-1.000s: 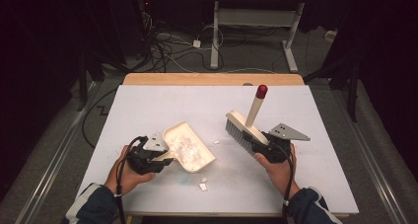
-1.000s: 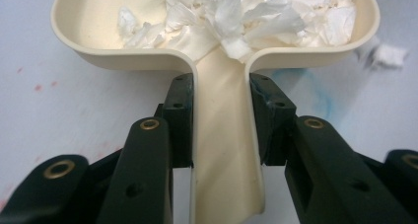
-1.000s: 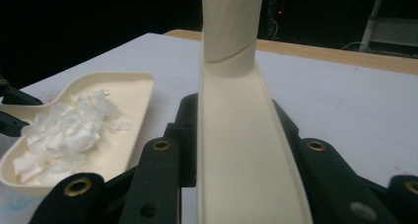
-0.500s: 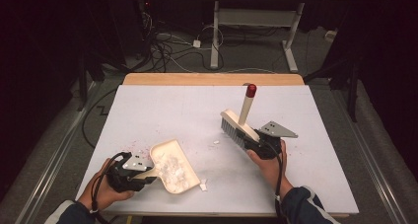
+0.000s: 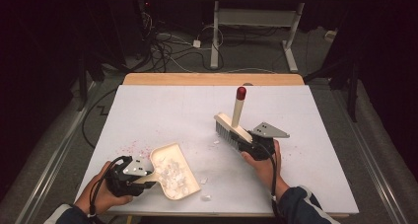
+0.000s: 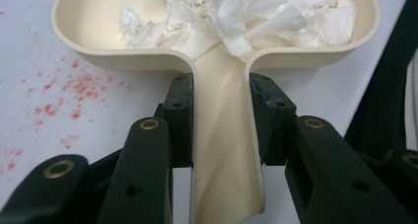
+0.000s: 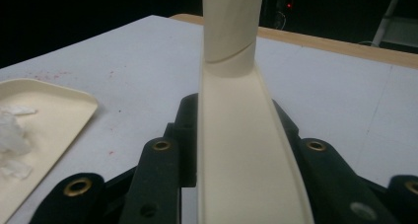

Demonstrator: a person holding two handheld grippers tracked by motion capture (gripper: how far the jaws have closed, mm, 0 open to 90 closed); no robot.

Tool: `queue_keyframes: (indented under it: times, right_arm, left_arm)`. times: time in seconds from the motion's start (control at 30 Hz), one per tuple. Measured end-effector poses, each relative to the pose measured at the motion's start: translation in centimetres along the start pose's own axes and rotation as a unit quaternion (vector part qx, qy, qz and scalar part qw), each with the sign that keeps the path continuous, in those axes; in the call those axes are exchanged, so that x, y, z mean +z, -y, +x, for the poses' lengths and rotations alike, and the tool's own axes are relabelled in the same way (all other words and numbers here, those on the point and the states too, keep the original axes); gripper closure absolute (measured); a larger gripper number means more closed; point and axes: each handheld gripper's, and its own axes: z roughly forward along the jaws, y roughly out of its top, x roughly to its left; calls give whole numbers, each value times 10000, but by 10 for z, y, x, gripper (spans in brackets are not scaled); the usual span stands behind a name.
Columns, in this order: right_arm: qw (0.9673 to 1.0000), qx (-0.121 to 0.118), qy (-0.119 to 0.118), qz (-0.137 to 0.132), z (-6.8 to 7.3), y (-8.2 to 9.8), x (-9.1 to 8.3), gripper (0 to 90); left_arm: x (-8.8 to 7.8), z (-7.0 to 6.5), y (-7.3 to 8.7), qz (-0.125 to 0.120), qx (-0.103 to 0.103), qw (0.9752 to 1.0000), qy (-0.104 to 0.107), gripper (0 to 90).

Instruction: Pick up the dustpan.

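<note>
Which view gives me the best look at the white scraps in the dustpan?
The left gripper view: the white scraps sit close up in the dustpan. The high view shows them small; the right gripper view catches a few at its left edge.

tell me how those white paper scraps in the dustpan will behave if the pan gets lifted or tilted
The paper scraps look thin and crumpled, so probably very light and floppy. They lie loose in the shallow dustpan, so tilting it toward its open edge would likely spill them.
</note>
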Motion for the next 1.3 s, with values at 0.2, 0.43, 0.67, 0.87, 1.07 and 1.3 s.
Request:
queue_keyframes:
  times: [0.2, 0.43, 0.67, 0.87, 1.07, 1.3]
  right_arm:
    - [9988, 97, -476, -46, 9, -9, -23, 677]
    - [9785, 24, -2062, 56, 29, -14, -59, 677]
    - [9469, -314, -3142, 606, 54, 4, -68, 677]
    - [9276, -674, -3511, 1081, 70, 17, -55, 678]
    - [9404, -736, -3117, 1147, 61, 21, -45, 678]
    - [9580, -723, -2561, 1069, 41, 18, -42, 677]
  left_arm:
    - [3, 3, 3, -4, -80, 10000, 25, 636]
    - [6, 8, 7, 19, -221, 9997, -59, 636]
    - [10, 15, 11, 89, -384, 9991, -173, 636]
    - [11, 16, 12, 90, -411, 9989, -197, 636]
    - [11, 16, 12, 93, -409, 9989, -193, 635]
    - [11, 16, 11, 83, -420, 9988, -221, 636]
